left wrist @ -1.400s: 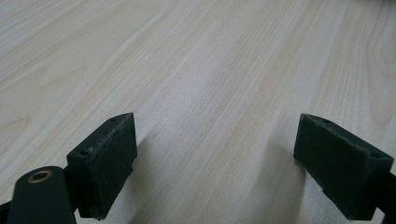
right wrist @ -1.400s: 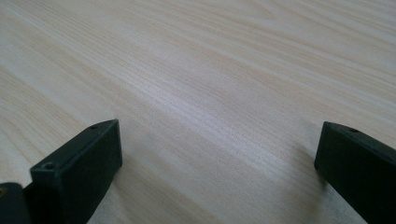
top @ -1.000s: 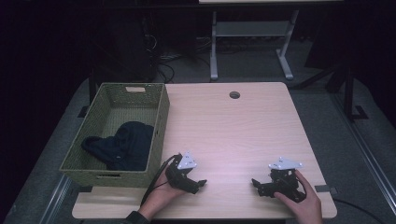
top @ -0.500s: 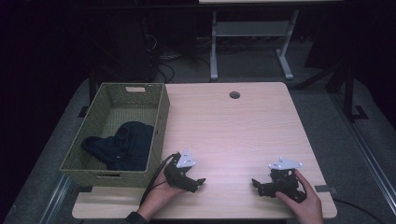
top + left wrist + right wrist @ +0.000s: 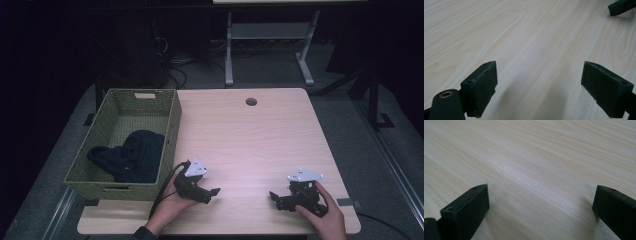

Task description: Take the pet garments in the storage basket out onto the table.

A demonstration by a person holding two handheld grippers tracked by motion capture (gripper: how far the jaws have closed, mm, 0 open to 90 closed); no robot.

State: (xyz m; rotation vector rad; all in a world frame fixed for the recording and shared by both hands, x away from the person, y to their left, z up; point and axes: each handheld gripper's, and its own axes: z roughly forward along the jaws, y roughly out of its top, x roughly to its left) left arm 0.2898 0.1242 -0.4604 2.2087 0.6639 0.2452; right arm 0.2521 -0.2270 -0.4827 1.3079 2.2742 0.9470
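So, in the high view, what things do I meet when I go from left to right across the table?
Green woven basket holding the dark cloth → left gripper → right gripper. Both grippers rest near the front edge of the table, jaws open and turned toward each other.

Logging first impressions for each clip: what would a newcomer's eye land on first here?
Most likely the green woven basket on the table's left side, with a dark cloth heaped inside it. Next, the two hand-held grippers low at the near edge: the left gripper just right of the basket, the right gripper facing it, both with jaws spread over the bare pale wooden table.
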